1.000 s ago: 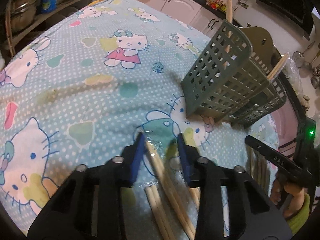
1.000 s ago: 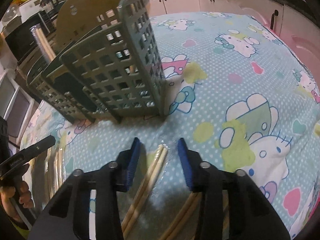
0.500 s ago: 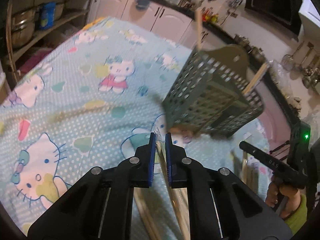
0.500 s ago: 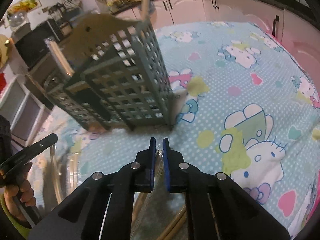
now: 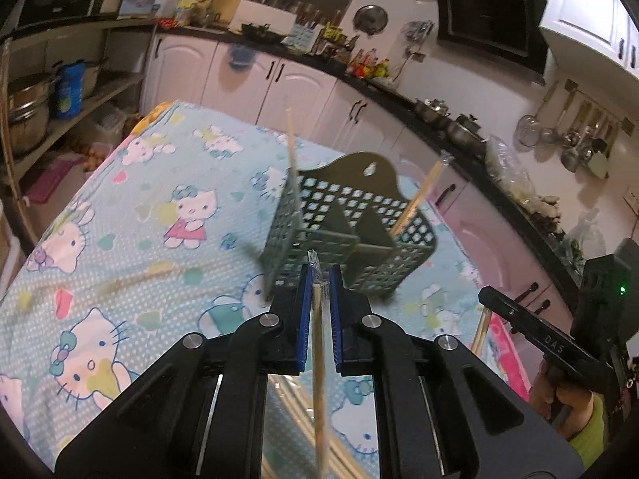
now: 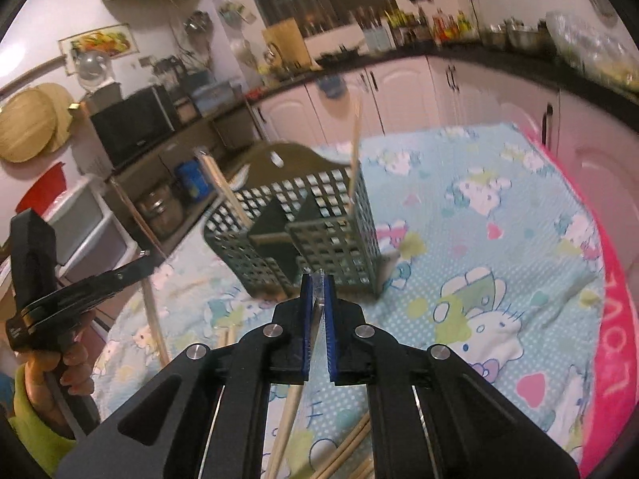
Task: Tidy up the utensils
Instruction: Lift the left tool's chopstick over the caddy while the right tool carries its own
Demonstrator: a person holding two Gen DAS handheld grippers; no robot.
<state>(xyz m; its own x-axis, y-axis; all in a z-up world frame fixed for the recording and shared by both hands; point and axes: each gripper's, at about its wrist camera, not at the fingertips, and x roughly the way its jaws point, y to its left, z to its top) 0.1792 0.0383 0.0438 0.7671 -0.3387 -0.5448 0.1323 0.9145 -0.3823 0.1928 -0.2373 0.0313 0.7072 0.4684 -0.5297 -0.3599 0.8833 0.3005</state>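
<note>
A green lattice utensil holder [image 5: 351, 235] [image 6: 303, 235] with several compartments stands on the Hello Kitty tablecloth. Wooden chopsticks [image 5: 291, 151] stand upright in its outer compartments. My left gripper [image 5: 319, 275] is shut on a plastic-wrapped pair of chopsticks [image 5: 319, 351], lifted above the table just in front of the holder. My right gripper [image 6: 317, 283] is shut on another wrapped pair of chopsticks [image 6: 291, 411], also raised in front of the holder. More loose chopsticks [image 6: 343, 451] lie on the cloth below the right gripper.
The table [image 5: 120, 247] carries a blue Hello Kitty cloth with a pink border [image 6: 615, 319] on the right. Kitchen cabinets [image 5: 287, 80] and a counter run behind. Shelves with pots [image 5: 24, 107] stand at the left. The other hand-held gripper [image 5: 551, 343] shows at the right edge.
Both grippers closed on wrapped chopsticks that lay on the cloth and lifted them. Both have risen, so the holder now sits lower and farther in each view.
</note>
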